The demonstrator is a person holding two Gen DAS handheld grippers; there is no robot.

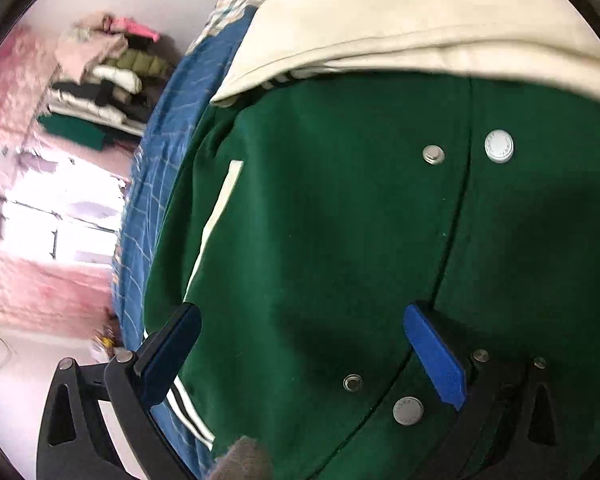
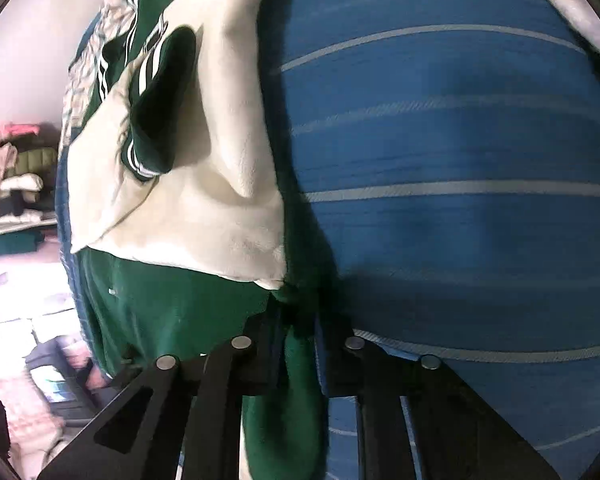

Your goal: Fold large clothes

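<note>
Right hand-held gripper (image 2: 300, 344) pinches the green jacket's (image 1: 340, 220) near hem on the bed (image 2: 460, 160); left hand-held gripper (image 1: 300, 344) (jaws spread) hovers over its snap front, the jacket running away lengthwise.

The jacket (image 1: 340, 240) is showing matt green cloth with a soft nap, its sleeve (image 1: 400, 32) at the top of the frame looking like smooth cream leatherette. Its snaps (image 1: 499, 146) are gleaming as polished metal. The bedsheet (image 2: 460, 160) is reading as woven blue cloth. The left claw (image 1: 300, 356) is wearing matt black plastic with blue pads (image 1: 436, 356).
</note>
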